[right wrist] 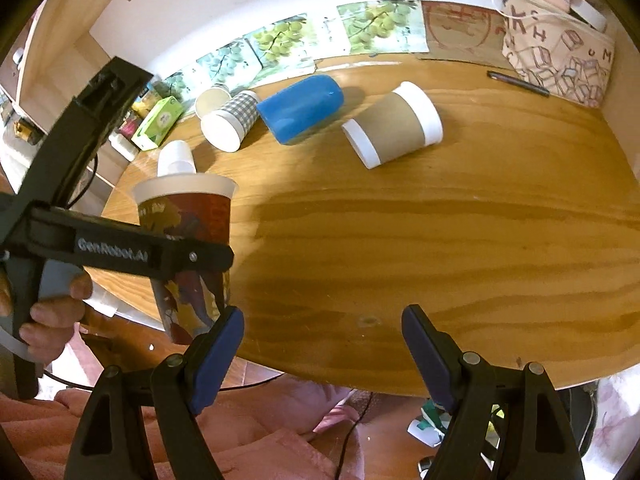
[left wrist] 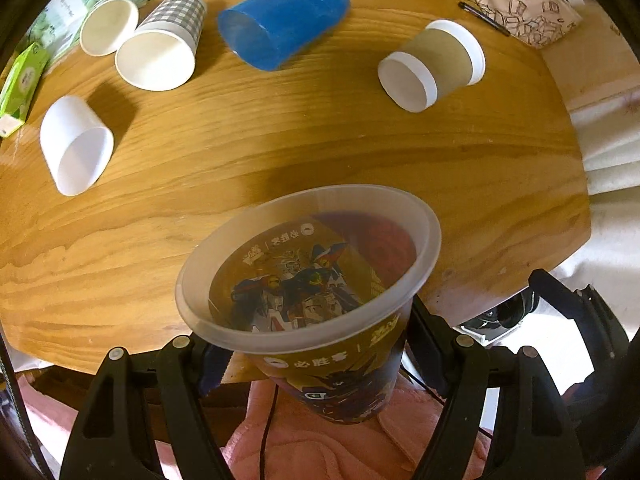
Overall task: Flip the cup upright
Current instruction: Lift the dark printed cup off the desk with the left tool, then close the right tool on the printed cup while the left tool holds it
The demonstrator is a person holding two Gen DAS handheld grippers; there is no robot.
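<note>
My left gripper [left wrist: 316, 356] is shut on a printed plastic cup [left wrist: 320, 280] with cartoon robots on it. I hold the cup mouth-up, near the table's front edge and off the wood. In the right wrist view the same cup [right wrist: 188, 232] stands upright in the left gripper's black fingers [right wrist: 120, 254] at the left. My right gripper [right wrist: 322, 344] is open and empty over the front edge of the wooden table [right wrist: 440, 240].
Several cups lie on their sides at the back: a brown sleeved cup [left wrist: 432, 64] [right wrist: 394, 128], a blue cup [left wrist: 280, 28] [right wrist: 300, 108], a checked cup [left wrist: 164, 40], two white cups [left wrist: 74, 144]. A patterned bag [right wrist: 560, 52], pen [right wrist: 518, 82] and green box [right wrist: 158, 122] lie beyond.
</note>
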